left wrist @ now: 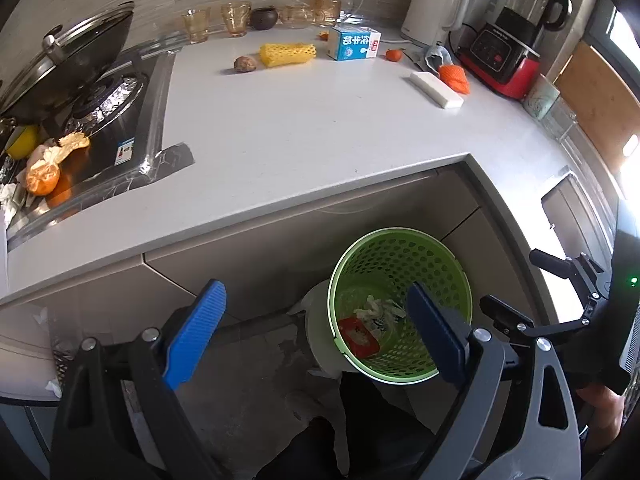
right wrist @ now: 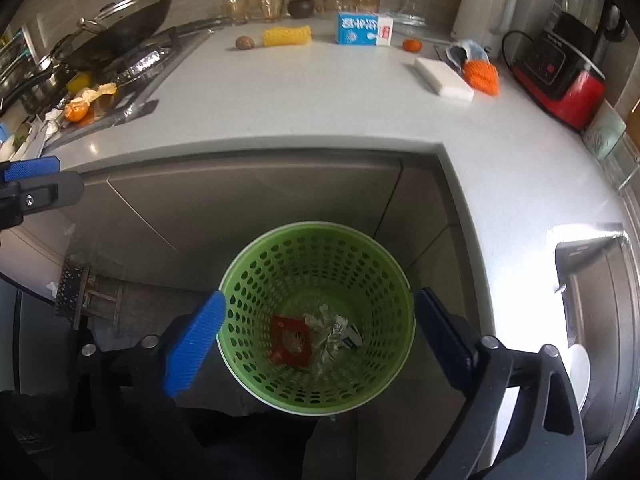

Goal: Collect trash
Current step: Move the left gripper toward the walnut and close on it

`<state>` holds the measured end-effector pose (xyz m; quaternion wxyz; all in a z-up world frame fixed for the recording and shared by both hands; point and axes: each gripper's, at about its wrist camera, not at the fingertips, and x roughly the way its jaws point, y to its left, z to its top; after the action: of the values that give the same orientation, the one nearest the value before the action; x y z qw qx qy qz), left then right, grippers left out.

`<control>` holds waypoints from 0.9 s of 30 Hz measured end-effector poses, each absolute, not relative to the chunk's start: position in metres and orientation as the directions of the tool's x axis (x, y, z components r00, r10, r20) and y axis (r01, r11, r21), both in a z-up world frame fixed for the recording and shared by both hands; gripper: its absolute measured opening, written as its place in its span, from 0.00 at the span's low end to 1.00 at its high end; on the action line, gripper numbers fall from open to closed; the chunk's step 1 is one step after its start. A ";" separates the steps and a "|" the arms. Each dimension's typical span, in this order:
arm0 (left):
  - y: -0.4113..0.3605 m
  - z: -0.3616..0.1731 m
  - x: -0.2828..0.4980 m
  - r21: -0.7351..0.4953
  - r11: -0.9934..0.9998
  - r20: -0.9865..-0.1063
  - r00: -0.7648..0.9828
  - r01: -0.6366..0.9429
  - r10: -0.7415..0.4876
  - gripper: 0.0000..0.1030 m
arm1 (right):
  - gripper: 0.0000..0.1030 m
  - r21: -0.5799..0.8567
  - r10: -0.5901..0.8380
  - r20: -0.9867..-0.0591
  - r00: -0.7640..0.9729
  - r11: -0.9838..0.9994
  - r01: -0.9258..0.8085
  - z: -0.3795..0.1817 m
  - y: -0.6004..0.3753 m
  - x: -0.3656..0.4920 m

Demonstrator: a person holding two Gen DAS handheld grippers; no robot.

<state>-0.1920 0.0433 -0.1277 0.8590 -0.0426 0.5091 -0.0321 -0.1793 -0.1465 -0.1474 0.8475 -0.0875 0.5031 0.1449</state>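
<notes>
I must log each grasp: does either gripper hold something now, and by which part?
Nothing is held. The left gripper and the right gripper both have their jaws wide open and empty above the green basket.

My left gripper (left wrist: 316,332) hangs wide apart, nothing between its pads — the green basket (left wrist: 400,256) sits just beyond its right finger, a red wrapper (left wrist: 358,336) and crumpled paper (left wrist: 376,308) inside.

The blue-and-white milk carton (right wrist: 363,29) at the upper middle of the frame, standing on the table (right wrist: 320,96), carries large white Chinese characters, too distorted to read with certainty. The red blender base (left wrist: 498,60) has a small, illegible brand line.
</notes>
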 end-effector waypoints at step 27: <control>0.076 -0.107 -0.062 -0.062 0.983 -0.822 0.567 -0.172 0.047 0.90 | 0.98 0.061 0.285 -0.814 0.505 0.909 -0.413 -0.101 -0.173 -0.048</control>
<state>-0.0619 0.0764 -0.1070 0.8825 -0.0673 0.4613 0.0620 -0.0485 -0.1728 -0.1012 0.8647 -0.0705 0.4545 0.2018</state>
